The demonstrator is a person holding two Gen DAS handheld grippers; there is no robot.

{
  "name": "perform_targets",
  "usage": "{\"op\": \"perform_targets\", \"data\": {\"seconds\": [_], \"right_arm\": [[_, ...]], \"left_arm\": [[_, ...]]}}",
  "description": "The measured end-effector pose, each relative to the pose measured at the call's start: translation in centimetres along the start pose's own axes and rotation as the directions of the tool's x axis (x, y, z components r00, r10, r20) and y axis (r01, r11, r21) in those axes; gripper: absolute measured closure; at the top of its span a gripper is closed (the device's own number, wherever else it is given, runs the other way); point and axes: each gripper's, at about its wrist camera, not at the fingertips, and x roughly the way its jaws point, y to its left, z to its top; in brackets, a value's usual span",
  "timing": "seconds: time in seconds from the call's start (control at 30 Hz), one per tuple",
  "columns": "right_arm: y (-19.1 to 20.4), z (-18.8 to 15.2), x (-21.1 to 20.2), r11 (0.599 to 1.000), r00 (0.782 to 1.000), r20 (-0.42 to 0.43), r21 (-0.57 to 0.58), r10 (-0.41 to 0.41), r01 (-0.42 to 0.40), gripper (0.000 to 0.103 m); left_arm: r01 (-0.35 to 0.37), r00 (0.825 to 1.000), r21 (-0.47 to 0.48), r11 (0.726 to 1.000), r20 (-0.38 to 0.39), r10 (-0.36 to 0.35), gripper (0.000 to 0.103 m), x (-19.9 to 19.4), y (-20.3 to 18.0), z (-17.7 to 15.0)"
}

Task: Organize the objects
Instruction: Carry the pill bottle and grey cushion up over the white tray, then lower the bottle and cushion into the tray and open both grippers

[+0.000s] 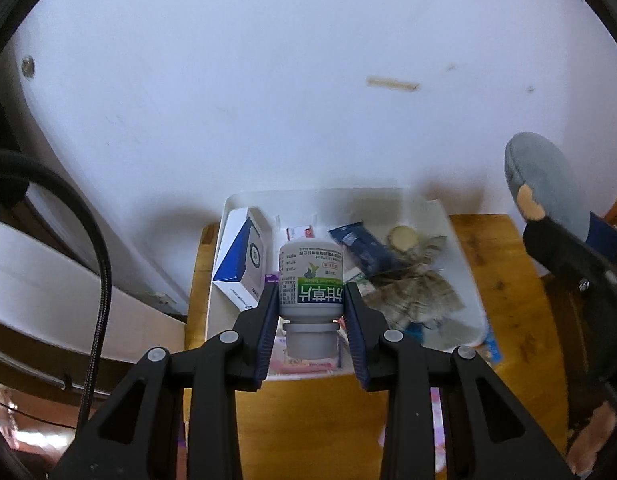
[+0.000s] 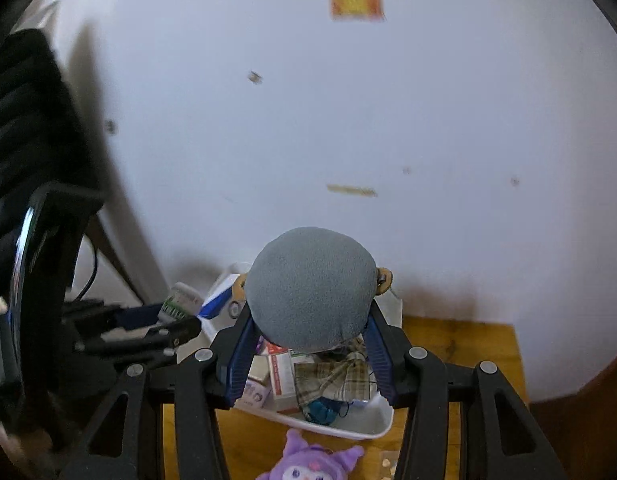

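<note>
My left gripper [image 1: 310, 292] is shut on a white medicine bottle [image 1: 310, 276] with a green label, held upside down with its grey cap towards the camera. It hangs above a white tray [image 1: 468, 272] on a wooden table [image 1: 508, 288]. My right gripper [image 2: 311, 312] is shut on a round grey plush toy [image 2: 312, 288] with tan ears, also above the white tray [image 2: 374, 430]. The grey plush toy [image 1: 544, 180] shows at the right edge of the left wrist view. In the right wrist view, the bottle [image 2: 180, 300] appears at the left.
The tray holds a blue-and-white box [image 1: 244, 260], a dark blue packet [image 1: 362, 246], a plaid cloth [image 1: 416, 296], a round tan lid [image 1: 402, 237] and small cartons [image 2: 282, 376]. A purple plush toy [image 2: 308, 464] lies on the table [image 2: 468, 344] before the tray. A white wall stands behind.
</note>
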Motion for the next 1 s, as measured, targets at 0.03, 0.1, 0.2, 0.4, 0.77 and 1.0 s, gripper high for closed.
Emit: {"op": "perform_targets", "data": {"seconds": [0.03,0.1,0.2,0.4,0.77,1.0], "right_arm": [[-0.2,0.0,0.8,1.0,1.0,-0.014,0.008,-0.001,0.001,0.051],[-0.7,-0.2,3.5,1.0,0.998,-0.059,0.026,0.001,0.001,0.05],[-1.0,-1.3,7.1,0.999,0.992,-0.128,0.037,-0.006,0.011,0.05],[-1.0,-4.5,10.9,0.999,0.975,-0.221,0.038,0.015,-0.006,0.044],[-0.6,-5.3,10.5,0.995,0.972,-0.219,0.066,0.091,-0.078,0.033],[-0.3,-5.3,7.2,0.992,0.977,-0.176,0.071,0.119,-0.107,0.032]], "left_arm": [[-0.006,1.0,-0.004,1.0,-0.01,0.006,0.068,0.9,0.1,0.0],[-0.02,0.999,-0.015,1.0,-0.038,0.019,0.068,3.2,0.3,-0.1],[-0.042,0.997,-0.022,0.999,-0.065,0.041,0.068,5.7,0.6,-0.4],[-0.066,0.993,-0.029,0.997,-0.098,0.062,0.068,8.8,1.2,-0.8],[-0.075,0.994,0.007,0.997,-0.076,0.076,0.028,7.7,0.7,-1.6],[-0.035,0.998,-0.01,0.999,-0.057,0.034,0.028,5.2,1.2,-2.2]]}}
